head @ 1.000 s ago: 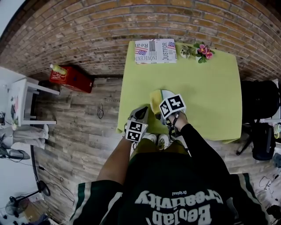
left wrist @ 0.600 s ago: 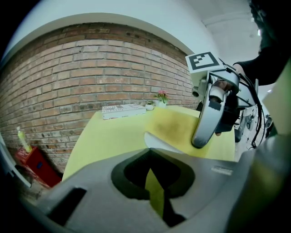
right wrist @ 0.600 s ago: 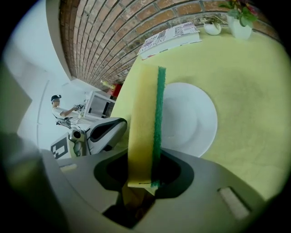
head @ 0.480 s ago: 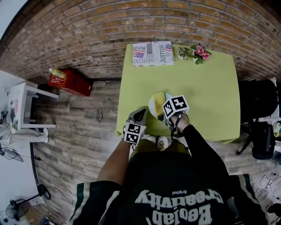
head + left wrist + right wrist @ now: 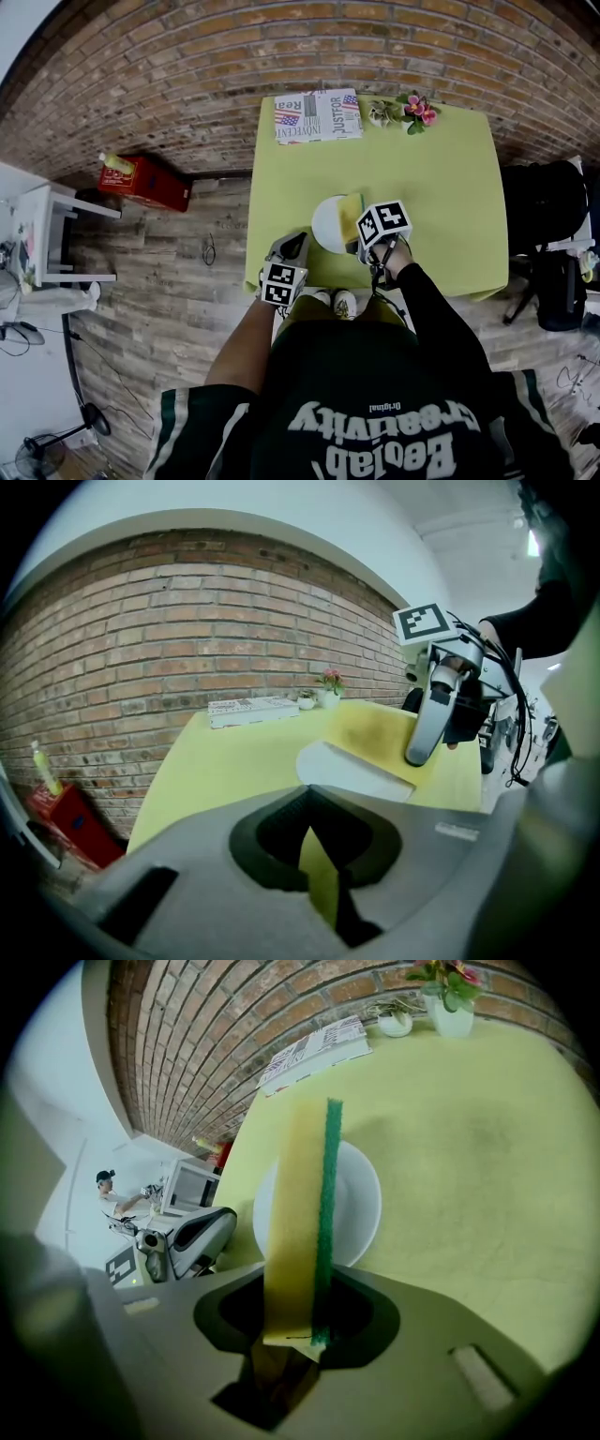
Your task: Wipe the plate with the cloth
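One yellow-green counter (image 5: pixel 431 187) stood against the brick wall, with a single folded newspaper (image 5: pixel 317 116) at its far left edge and one small pot of pink flowers (image 5: pixel 412 108) just to the right of it along that same far edge. One white plate (image 5: pixel 326 225) sat toward the counter's near left corner, close to the near edge but wholly on the surface. It held nothing except the one yellow cloth (image 5: pixel 352 208), which lay across its right part. The middle, right and far stretches of the counter were bare, so open room lay mainly on those sides. There were two claws. The right claw (image 5: pixel 361 239) was over the counter's near edge beside the plate, clenched on the end of the cloth (image 5: pixel 300 1213), whose green edge ran out over the plate (image 5: pixel 361 1204). The left claw (image 5: pixel 298 242) hung over the counter's near left corner, apart from the plate, its jaws pressed together on nothing (image 5: pixel 305 803).
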Action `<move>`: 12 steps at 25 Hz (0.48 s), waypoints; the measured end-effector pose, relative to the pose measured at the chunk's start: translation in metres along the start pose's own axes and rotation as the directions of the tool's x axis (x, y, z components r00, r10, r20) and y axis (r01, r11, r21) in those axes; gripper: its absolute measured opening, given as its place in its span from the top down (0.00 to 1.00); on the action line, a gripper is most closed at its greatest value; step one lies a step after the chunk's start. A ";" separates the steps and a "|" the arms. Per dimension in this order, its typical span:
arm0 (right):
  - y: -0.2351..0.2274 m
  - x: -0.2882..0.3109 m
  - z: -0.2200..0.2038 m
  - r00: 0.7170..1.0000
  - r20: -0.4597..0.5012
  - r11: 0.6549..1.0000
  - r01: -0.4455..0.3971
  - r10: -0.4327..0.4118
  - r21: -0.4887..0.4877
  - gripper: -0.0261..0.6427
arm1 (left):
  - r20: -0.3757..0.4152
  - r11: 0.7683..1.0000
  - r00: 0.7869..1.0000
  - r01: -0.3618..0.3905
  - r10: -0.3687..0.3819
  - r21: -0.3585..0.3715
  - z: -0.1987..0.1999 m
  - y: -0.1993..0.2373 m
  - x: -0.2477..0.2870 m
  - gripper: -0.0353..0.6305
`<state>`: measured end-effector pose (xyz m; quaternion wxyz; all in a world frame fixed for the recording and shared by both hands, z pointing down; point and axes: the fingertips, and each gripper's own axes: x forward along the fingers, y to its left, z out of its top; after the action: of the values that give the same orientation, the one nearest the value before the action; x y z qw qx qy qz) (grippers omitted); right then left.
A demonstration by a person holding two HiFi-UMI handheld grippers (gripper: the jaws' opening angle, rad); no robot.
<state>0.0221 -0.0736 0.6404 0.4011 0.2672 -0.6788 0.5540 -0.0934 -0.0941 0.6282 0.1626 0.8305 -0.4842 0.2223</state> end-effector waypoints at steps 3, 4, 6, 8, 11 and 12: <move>-0.007 -0.004 -0.002 1.000 0.006 1.000 0.012 -0.012 0.011 0.75 | 0.004 1.000 1.000 0.000 0.000 -0.001 0.000 -0.001 0.000 0.94; -0.009 -0.005 -0.003 1.000 0.008 1.000 0.016 -0.016 0.016 0.75 | 0.005 1.000 1.000 0.000 0.000 0.000 0.000 -0.001 0.000 0.94; -0.013 -0.008 -0.002 1.000 0.012 0.999 0.027 -0.027 0.019 0.75 | 0.007 1.000 1.000 0.000 0.000 0.002 0.001 -0.001 0.000 0.94; -0.017 -0.009 -0.002 0.999 0.014 0.999 0.040 -0.040 0.018 0.75 | 0.009 1.000 1.000 -0.001 0.001 0.002 0.000 -0.001 0.000 0.94; -0.021 -0.012 -0.004 0.998 0.017 0.998 0.053 -0.054 0.020 0.75 | 0.012 1.000 1.000 0.000 0.000 0.001 0.000 -0.001 0.000 0.94; -0.022 -0.012 -0.004 0.998 0.018 0.998 0.057 -0.057 0.021 0.75 | 0.013 1.000 1.000 0.000 0.000 0.001 0.000 -0.001 -0.001 0.94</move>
<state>0.0475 -0.0761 0.6422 0.4078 0.2957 -0.6689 0.5467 -0.0930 -0.0937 0.6275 0.1591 0.8320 -0.4851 0.2170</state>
